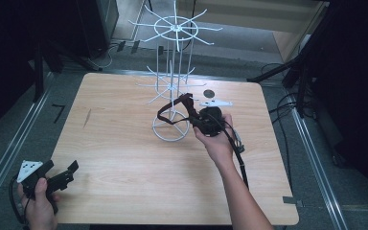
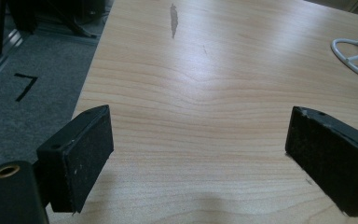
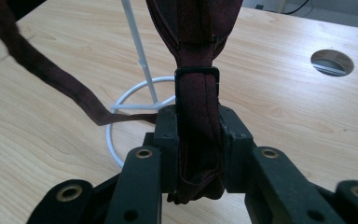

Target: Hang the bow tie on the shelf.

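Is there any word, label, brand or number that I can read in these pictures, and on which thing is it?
No readable words, brands or numbers.
The black tape mark on the grey floor resembles "7", but may be only a corner marker.
The dark red strap and the white wire rack show no print.

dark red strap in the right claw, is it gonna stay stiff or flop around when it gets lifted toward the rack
Probably floppy: the dark red strap bunches where the right claw pinches it, and its free end sags in a loose curve onto the table. It looks light, thin fabric. The white wire rack seems tall and slim on a small ring base, so a snagged strap might tip it.
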A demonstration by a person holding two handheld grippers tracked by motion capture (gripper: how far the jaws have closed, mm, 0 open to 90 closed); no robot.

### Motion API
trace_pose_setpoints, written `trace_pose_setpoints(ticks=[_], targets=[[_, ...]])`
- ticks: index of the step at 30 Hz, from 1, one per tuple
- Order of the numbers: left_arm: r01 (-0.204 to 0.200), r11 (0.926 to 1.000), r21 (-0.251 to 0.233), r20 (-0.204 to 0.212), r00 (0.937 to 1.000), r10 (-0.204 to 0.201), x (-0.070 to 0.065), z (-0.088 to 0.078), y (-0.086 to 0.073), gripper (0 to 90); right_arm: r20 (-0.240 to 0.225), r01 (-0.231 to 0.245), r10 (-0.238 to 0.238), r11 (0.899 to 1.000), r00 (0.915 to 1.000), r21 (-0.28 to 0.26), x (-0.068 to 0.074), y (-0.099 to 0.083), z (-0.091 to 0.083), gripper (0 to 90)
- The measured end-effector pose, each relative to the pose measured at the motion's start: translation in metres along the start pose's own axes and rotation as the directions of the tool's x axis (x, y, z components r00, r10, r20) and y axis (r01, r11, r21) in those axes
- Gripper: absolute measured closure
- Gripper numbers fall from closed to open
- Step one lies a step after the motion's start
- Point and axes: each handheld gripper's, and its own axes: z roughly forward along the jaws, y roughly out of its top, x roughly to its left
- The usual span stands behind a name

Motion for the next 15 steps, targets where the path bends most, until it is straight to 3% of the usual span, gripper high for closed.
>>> trace_pose_setpoints(ticks=[5, 15], targets=[[0.0, 1.0, 0.001, -0.001, 1.0, 0.0, 0.0, 0.0, 0.0, 8.3, -0.01, -0.034, 0.034, 0.999, 0.9994, 0.011, 0.002, -0.007, 0.014, 72.2], [0.003, 1.0, 0.002, 0.001, 1.0, -0.003, 0.0, 0.0, 0.0, 8.3, -0.028, -0.053, 0.053, 0.999, 0.9982, 0.015, 0.003, -0.013, 0.023, 67.3]])
